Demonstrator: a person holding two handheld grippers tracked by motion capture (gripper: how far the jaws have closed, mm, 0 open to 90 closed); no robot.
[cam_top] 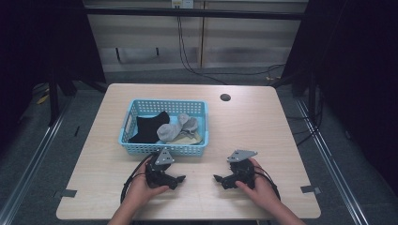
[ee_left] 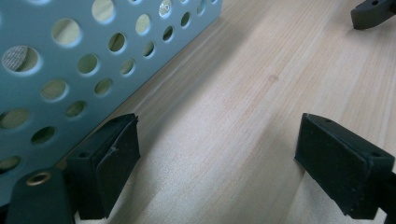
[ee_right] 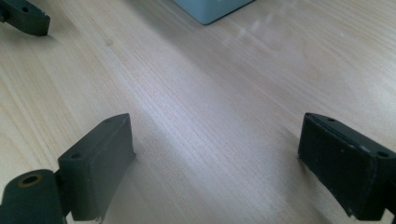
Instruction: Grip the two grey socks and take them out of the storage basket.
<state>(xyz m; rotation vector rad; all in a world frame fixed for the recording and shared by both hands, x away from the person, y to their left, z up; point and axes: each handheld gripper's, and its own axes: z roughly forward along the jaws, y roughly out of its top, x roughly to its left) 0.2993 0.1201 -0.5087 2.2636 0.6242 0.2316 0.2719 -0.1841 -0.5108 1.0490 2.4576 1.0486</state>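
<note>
Resting on table (cam_top: 263, 126) | left gripper (cam_top: 179, 178), right gripper (cam_top: 217, 178) agape | basket (cam_top: 141, 148) seemingly unlabelled

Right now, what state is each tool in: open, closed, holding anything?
Left tool: open, holding nothing, over bare table beside the blue basket.
Right tool: open, holding nothing, over bare table.

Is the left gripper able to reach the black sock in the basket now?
Probably yes. The left gripper is open beside the blue basket, whose top is open. The black sock lies uncovered at its left end; only the near wall must be cleared.
</note>
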